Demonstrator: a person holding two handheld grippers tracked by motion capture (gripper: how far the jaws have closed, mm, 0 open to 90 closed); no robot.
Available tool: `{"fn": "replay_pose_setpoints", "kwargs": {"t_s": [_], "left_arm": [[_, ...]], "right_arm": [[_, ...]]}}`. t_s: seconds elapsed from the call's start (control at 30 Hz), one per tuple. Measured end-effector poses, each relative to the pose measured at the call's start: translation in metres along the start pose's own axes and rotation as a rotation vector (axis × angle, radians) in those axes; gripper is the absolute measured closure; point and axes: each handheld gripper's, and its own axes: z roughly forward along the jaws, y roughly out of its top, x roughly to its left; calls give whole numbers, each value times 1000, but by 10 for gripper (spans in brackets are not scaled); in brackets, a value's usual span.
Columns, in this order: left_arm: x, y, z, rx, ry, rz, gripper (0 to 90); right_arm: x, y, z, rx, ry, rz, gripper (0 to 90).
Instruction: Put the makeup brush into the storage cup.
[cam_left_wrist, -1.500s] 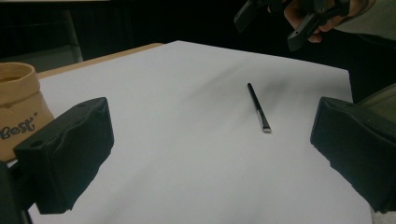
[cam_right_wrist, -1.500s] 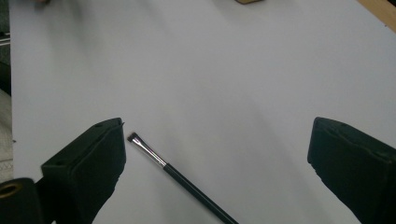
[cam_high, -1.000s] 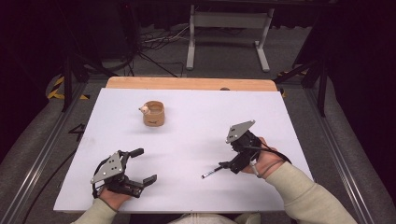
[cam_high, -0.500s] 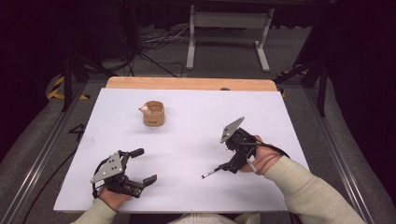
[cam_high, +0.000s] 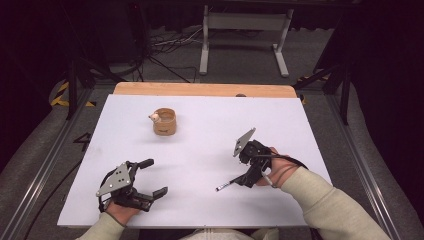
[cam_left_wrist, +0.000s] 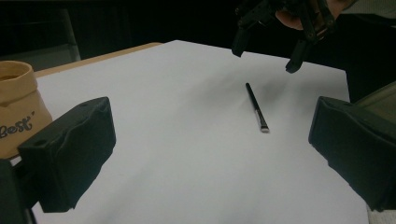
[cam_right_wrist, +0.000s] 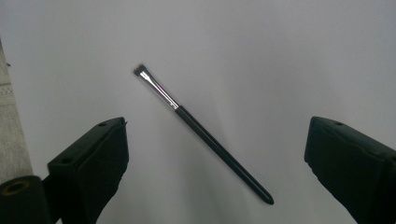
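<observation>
Slim black makeup brush with silver ferrule lies flat on white tabletop, lower right of frame. Right gripper poised above, jaws wide, empty.

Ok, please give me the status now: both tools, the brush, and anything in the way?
Right tool open, poised above the brush. Brush flat on the table, not gripped. Left tool open, resting apart. Nothing in the way.

Both tools are black — the left tool and right tool each carry a grey three-cornered plate, blocky black jaws, trailing black cable; sleeves are cream knit.
</observation>
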Motion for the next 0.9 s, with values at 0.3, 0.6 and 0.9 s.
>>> {"fn": "replay_pose_setpoints", "kwargs": {"t_s": [0.3, 0.6, 0.9], "left_arm": [[0, 0, 0, 5, -7, -6, 15], [0, 0, 0, 1, -5, -5, 16], [0, 0, 0, 4, -8, -3, 16]], "right_arm": [[2, -1, 20, 50, 26, -22, 113], [1, -4, 32, 72, 26, -27, 147], [-1, -7, 40, 97, 22, -37, 191]]}}
